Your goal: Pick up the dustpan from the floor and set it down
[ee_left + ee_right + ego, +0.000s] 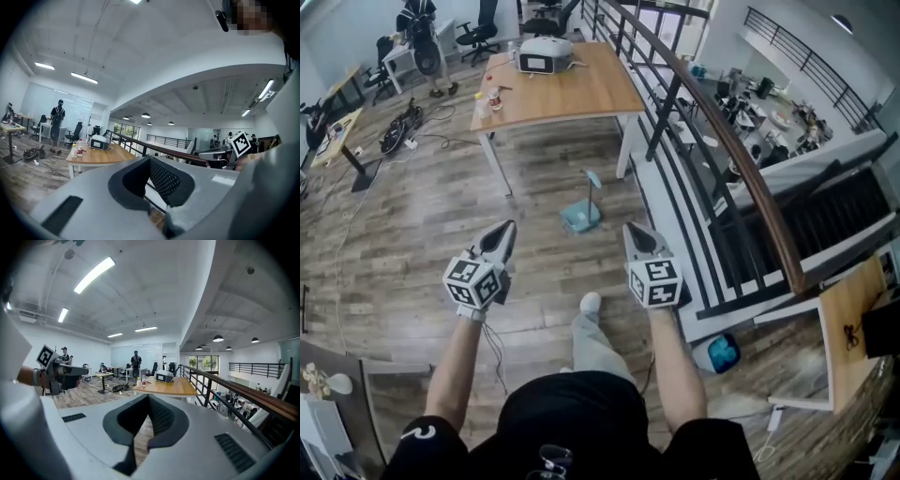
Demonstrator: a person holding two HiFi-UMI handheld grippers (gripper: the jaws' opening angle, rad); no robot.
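Observation:
In the head view a light blue dustpan (580, 216) sits on the wooden floor beside a table leg, its long handle standing up. My left gripper (508, 225) is held in the air to the dustpan's left and nearer me, jaws together with nothing in them. At the same height, my right gripper (633, 228) is just right of the dustpan, also shut and empty. Neither touches the dustpan. The left gripper view shows closed jaws (150, 158) pointing level across the room, and the right gripper view (148, 396) shows the same. The dustpan is in neither gripper view.
A wooden table (572, 94) carrying a white device (546, 54) and bottles stands just beyond the dustpan. A dark railing (712, 127) with a stairwell runs along the right. Cables (398, 131) lie on the floor at left. A person (422, 42) stands far back. My shoe (591, 302) is below the grippers.

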